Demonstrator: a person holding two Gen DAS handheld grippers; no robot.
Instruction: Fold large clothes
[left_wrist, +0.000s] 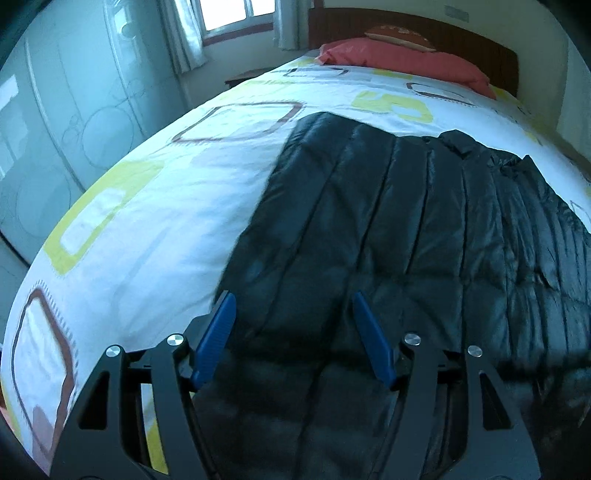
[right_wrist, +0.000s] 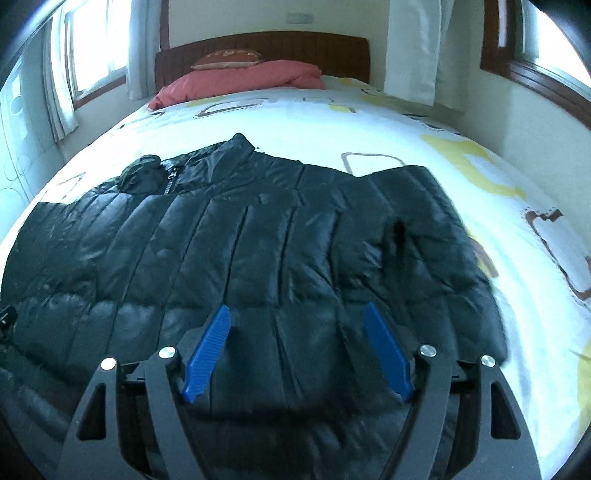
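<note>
The left gripper (left_wrist: 293, 301) fills the bottom of its view, its blue pads (left_wrist: 218, 339) spread wide with nothing pinched between them; only the jacket (left_wrist: 388, 229) shows in the gap, lying beneath. The right gripper (right_wrist: 297, 314) looks the same in its own view: blue pads (right_wrist: 208, 350) well apart, holding nothing, poised above the jacket (right_wrist: 236, 251).

The jacket is black, quilted and glossy, spread flat on the bed (left_wrist: 155, 206) with its collar (right_wrist: 236, 147) toward the headboard (right_wrist: 266, 48) and its zip (right_wrist: 170, 181) showing just below the collar. The left gripper stands over the jacket's left edge, its left pad lined up with where black fabric meets the sheet. The right gripper stands over the jacket's lower right part, with a folded sleeve (right_wrist: 413, 206) beyond it, toward the headboard. A small black part (right_wrist: 7, 321) shows at the jacket's left edge in the right view; what it is cannot be told.

The sheet (right_wrist: 332, 122) is white with yellow and brown squares. A pink pillow (right_wrist: 243, 81) lies beyond the jacket, against the headboard, with a brown cushion (right_wrist: 227, 59) on top of it. Curtained windows (left_wrist: 229, 14) stand on either side of the headboard.
</note>
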